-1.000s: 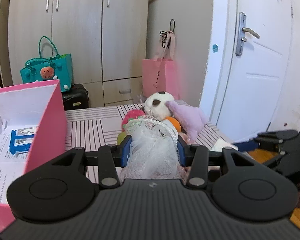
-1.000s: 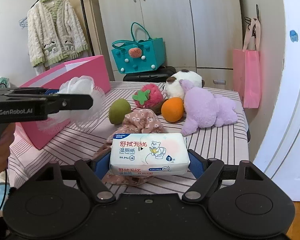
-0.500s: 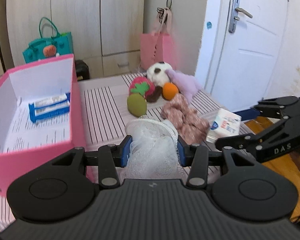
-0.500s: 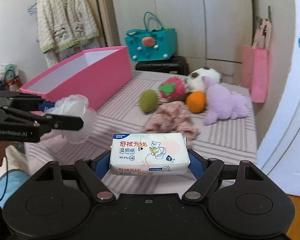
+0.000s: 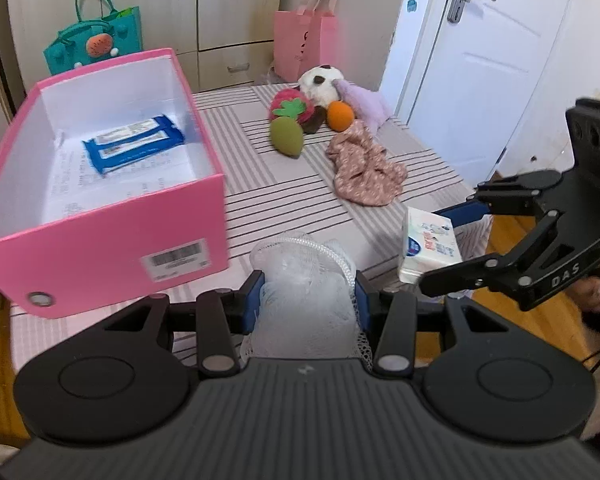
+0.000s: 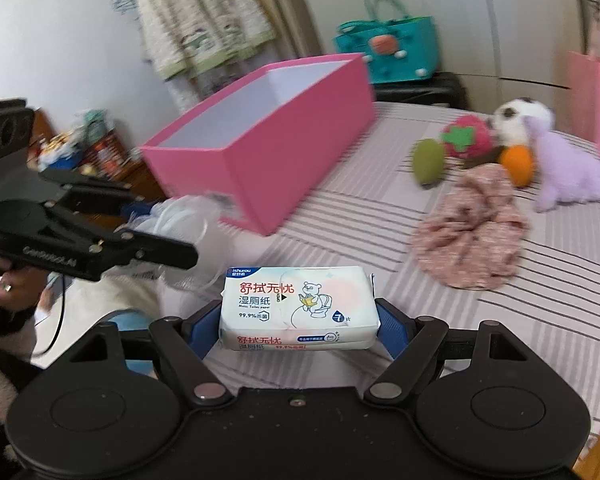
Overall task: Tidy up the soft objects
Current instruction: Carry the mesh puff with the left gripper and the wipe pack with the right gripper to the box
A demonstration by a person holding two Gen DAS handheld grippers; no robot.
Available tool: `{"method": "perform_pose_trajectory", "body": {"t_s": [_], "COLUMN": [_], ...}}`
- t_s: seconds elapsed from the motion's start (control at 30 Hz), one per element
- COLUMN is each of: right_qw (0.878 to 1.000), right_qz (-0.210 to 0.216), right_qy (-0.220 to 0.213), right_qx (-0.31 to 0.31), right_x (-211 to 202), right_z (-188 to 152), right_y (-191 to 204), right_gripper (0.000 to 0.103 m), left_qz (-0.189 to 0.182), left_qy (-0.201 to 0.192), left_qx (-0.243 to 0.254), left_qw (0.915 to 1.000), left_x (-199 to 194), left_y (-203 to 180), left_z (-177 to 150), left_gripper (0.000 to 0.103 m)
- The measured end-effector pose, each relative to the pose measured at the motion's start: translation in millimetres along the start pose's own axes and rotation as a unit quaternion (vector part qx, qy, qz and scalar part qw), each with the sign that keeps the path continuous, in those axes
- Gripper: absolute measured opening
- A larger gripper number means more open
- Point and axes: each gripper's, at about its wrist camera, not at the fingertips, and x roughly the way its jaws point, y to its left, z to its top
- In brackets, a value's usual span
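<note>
My left gripper [image 5: 308, 300] is shut on a white mesh bath puff [image 5: 306, 292], held above the near edge of the striped bed [image 5: 284, 196], just right of the pink box [image 5: 112, 236]. My right gripper [image 6: 300, 320] is shut on a white wet-wipe pack [image 6: 298, 306], which also shows in the left wrist view [image 5: 430, 250]. The pink box [image 6: 284, 152] is open and holds a blue wipe pack [image 5: 134, 146]. Loose on the bed lie a floral cloth [image 5: 366, 166], a green plush [image 5: 286, 140], a strawberry plush [image 5: 292, 106], an orange ball [image 5: 340, 116], a panda plush [image 5: 320, 80] and a purple plush [image 5: 364, 102].
A teal bag [image 5: 96, 46] and a pink paper bag [image 5: 304, 46] stand by the wardrobe behind the bed. A white door [image 5: 488, 60] is at the right, with wooden floor [image 5: 512, 236] below it. A cardigan [image 6: 204, 16] hangs on the left wall.
Both grippers have pulled back towards the near end of the bed and risen, each keeping its object. The left view now looks down into the pink box.
</note>
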Motion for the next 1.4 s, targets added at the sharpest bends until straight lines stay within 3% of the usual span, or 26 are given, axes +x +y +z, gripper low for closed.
{"method": "perform_pose_trajectory", "body": {"t_s": [0.37,0.5,0.67,0.87,1.1,1.23,1.4], "right_qw": [0.997,0.993,0.993,0.993,0.986,0.975,0.958], "right_qz": [0.07,0.104,0.111,0.073,0.007,-0.023,-0.064], "right_qy": [0.037,0.048,0.045,-0.004,-0.057,-0.062,-0.039], "right_qx": [-0.001,-0.003,-0.018,-0.094,-0.157,-0.211,-0.276], "right_x": [22.7,22.1,17.3,23.9,64.8,93.6,136.2], "right_z": [32.3,52.6,81.6,120.0,172.8,200.6,220.7], "right_y": [19.6,28.7,42.0,63.8,57.4,60.3,66.3], "right_gripper": [0.083,0.083,0.083,0.083,0.083,0.083,0.083], "left_qz": [0.023,0.036,0.053,0.078,0.072,0.091,0.108], "left_qy": [0.002,0.025,0.024,-0.037,-0.043,-0.041,-0.046], "left_qx": [-0.038,-0.045,-0.056,-0.042,-0.065,-0.074,-0.095], "left_qw": [0.999,0.998,0.9967,0.9954,0.9943,0.9922,0.9886], "left_x": [-31.5,-44.2,-65.0,-75.8,-34.8,-1.4,30.3], "left_y": [39.3,53.1,69.9,88.0,133.5,159.4,191.0], "left_z": [-6.5,-5.3,2.2,24.9,66.5,88.7,110.6], "left_gripper": [0.045,0.045,0.045,0.045,0.045,0.045,0.045]}}
